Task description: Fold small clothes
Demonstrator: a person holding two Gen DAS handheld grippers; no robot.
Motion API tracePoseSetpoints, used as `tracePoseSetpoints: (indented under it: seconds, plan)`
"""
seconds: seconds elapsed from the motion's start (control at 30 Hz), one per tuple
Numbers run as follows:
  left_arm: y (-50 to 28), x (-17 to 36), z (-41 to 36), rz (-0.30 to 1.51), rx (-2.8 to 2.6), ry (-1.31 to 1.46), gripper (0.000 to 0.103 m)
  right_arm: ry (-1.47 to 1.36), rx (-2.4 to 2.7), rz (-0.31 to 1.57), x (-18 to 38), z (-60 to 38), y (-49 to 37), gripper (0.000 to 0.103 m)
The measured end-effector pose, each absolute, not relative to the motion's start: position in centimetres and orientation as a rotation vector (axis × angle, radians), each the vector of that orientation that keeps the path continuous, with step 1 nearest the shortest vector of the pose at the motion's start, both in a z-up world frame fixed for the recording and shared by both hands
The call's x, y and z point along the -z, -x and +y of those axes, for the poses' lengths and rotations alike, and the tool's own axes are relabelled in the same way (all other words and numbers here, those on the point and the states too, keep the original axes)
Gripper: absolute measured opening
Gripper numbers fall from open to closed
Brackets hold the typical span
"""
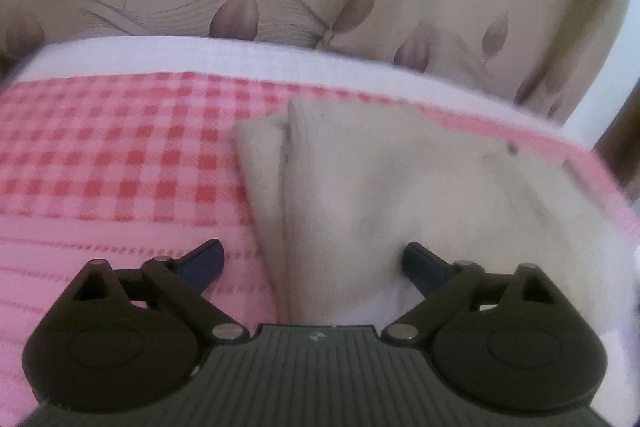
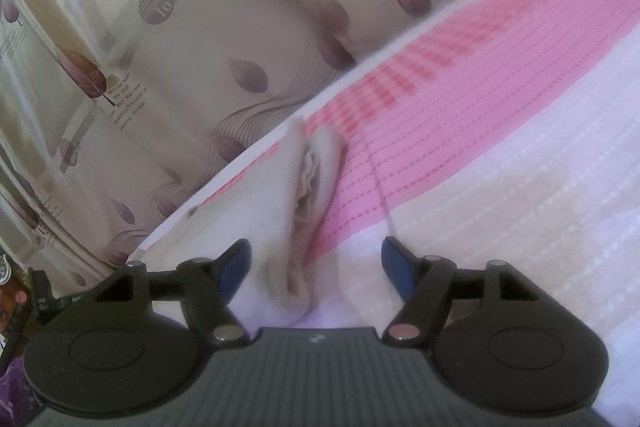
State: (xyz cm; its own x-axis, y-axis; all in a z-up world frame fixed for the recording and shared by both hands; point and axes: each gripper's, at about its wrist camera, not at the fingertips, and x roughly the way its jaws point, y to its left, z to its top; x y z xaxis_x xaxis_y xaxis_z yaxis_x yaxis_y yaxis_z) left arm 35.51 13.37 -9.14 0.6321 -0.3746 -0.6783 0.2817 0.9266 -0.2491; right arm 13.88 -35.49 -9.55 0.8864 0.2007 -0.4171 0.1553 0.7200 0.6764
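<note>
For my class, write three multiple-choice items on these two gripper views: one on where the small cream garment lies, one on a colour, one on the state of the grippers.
1. Where does the cream garment lie?
A. On the pink checked cloth
B. Hung on the curtain
C. On a bare wooden floor

2. What colour are the fingertip pads?
A. Yellow
B. Dark blue
C. White

3. How do the left gripper and the right gripper stand?
A. Both shut on the garment
B. One open, one shut
C. Both open

Answers:
1 A, the garment rests flat on the pink cloth, near its far edge.
2 B, the pads show dark blue against the black linkages.
3 C, each view shows a wide gap between the fingers.
</note>
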Motion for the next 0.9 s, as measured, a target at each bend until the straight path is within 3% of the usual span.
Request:
tracePoseSetpoints:
  seconds: [0.17, 0.2, 0.23, 0.3, 0.43, 0.9]
  plan:
    - [-36.7, 8.8, 11.6, 0.805, 0.366, 0.091, 0.088, -0.774, -0.032, 0.493, 9.5, -35.5, -14.0, 0.074]
    - [-36.5, 8.6, 11.1, 0.798, 0.367, 0.069, 0.075, -0.773, -0.034, 0.493, 9.5, -35.4, -14.0, 0.074]
    - [-36.5, 8.5, 11.1, 0.797, 0.381, 0.088, 0.054, -0.771, -0.034, 0.494, 9.5, -35.4, -14.0, 0.074]
    - [-36.4, 8.5, 11.4, 0.799, 0.39, 0.171, 0.041, -0.768, -0.034, 0.493, 9.5, -35.3, -14.1, 0.075]
    - [-35.2, 8.5, 11.1, 0.746, 0.339, 0.194, 0.034, -0.773, -0.039, 0.492, 9.5, -35.4, -14.1, 0.075]
    - [-33.2, 5.2, 7.7, 0.713, 0.209, 0.191, 0.03, -0.784, -0.053, 0.48, 9.6, -35.6, -13.9, 0.078]
